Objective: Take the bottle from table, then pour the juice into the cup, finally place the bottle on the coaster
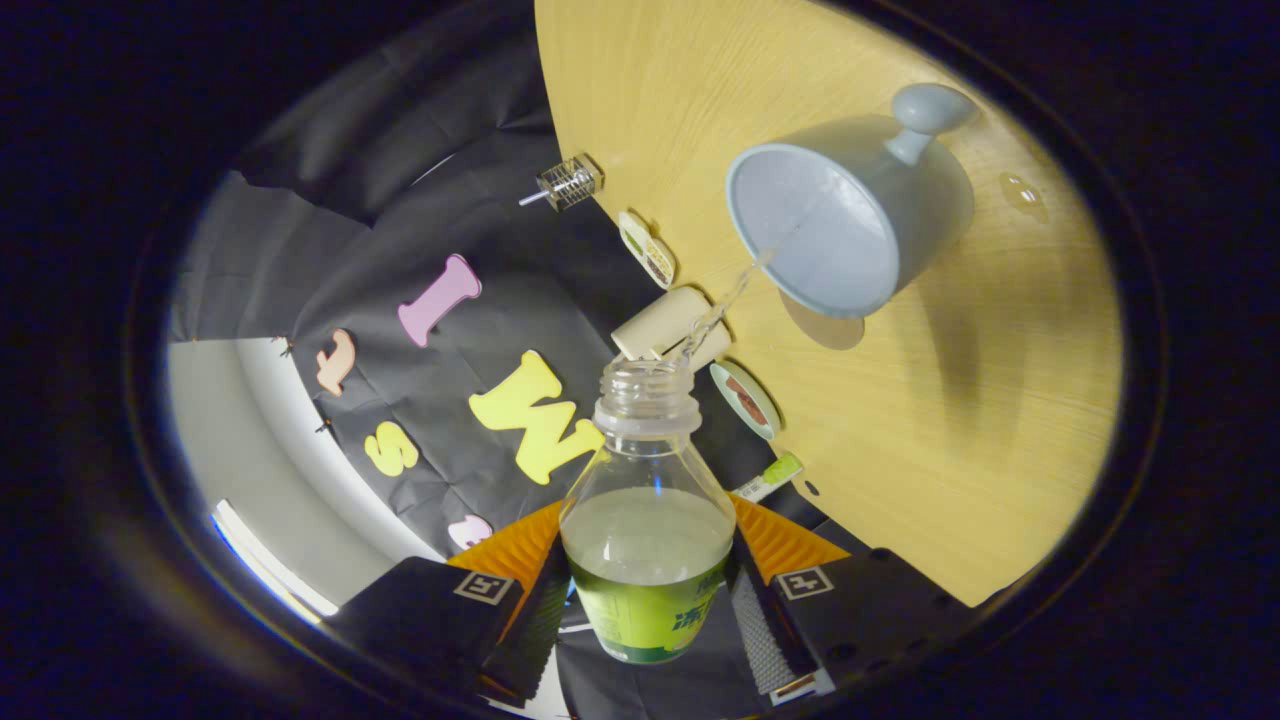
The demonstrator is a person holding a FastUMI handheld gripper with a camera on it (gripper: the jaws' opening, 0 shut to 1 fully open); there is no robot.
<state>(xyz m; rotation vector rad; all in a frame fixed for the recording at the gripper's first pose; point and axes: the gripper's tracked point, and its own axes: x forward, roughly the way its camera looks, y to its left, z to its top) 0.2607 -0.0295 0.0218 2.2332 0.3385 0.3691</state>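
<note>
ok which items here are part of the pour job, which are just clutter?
Job:
- bottle, uncapped, clamped between the gripper fingers, tipped toward the cup
- cup, stream of juice arcing into it

Lying about:
- small clear cage-like object at the table edge
- two round discs at that edge; either might be the coaster, can't tell
- pale cylinder
- green-tipped stick
</note>
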